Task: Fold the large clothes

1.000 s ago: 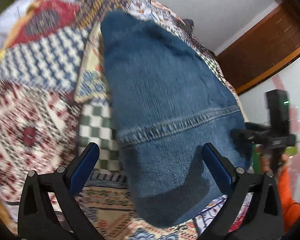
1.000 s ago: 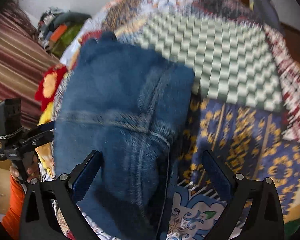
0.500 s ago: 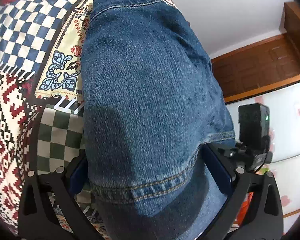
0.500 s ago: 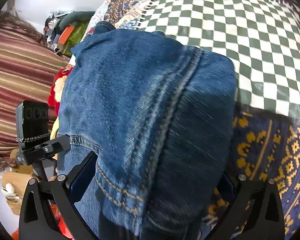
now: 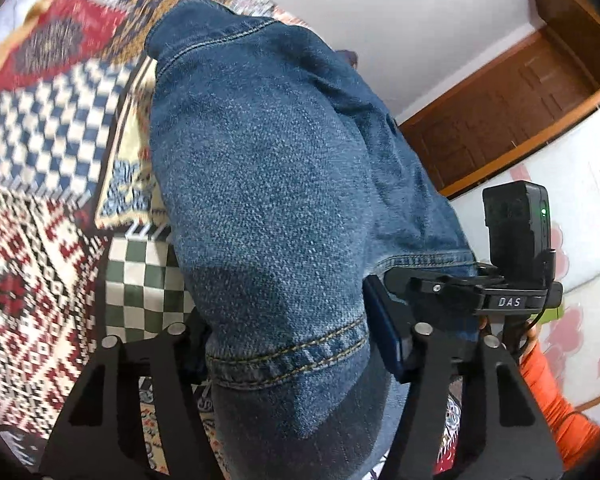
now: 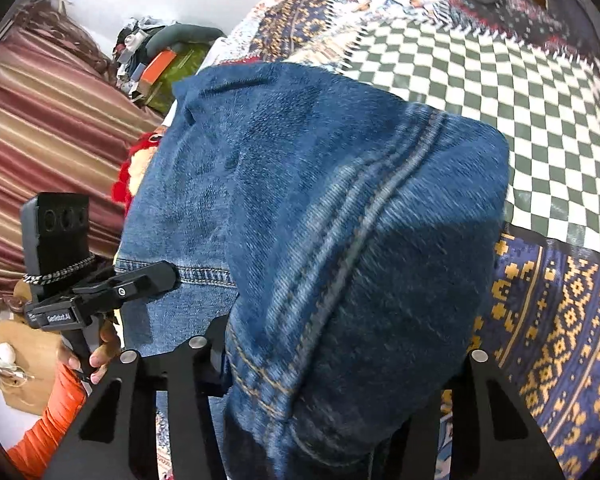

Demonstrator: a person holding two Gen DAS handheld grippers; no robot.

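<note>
A pair of blue denim jeans (image 5: 268, 184) lies on a patchwork bedspread (image 5: 40, 220). My left gripper (image 5: 288, 348) is closed in on the hemmed edge of the jeans, with the denim bunched between its fingers. My right gripper (image 6: 340, 364) has the seamed side of the jeans (image 6: 340, 208) between its fingers, which stand narrower than before; the denim hides its pads. Each gripper shows in the other's view: the right one in the left wrist view (image 5: 420, 284) and the left one in the right wrist view (image 6: 140, 280), both at the denim edge.
The bedspread has green-checked (image 6: 500, 92), blue-checked (image 5: 40, 128) and red-patterned patches. A striped curtain (image 6: 40, 120) and a pile of items (image 6: 160, 60) lie left. A wooden door (image 5: 520, 92) and white wall stand at the right.
Both grippers moved down onto the jeans and their fingers closed in around the denim edge. The cloth now bunches between the fingers and rises toward the cameras.
</note>
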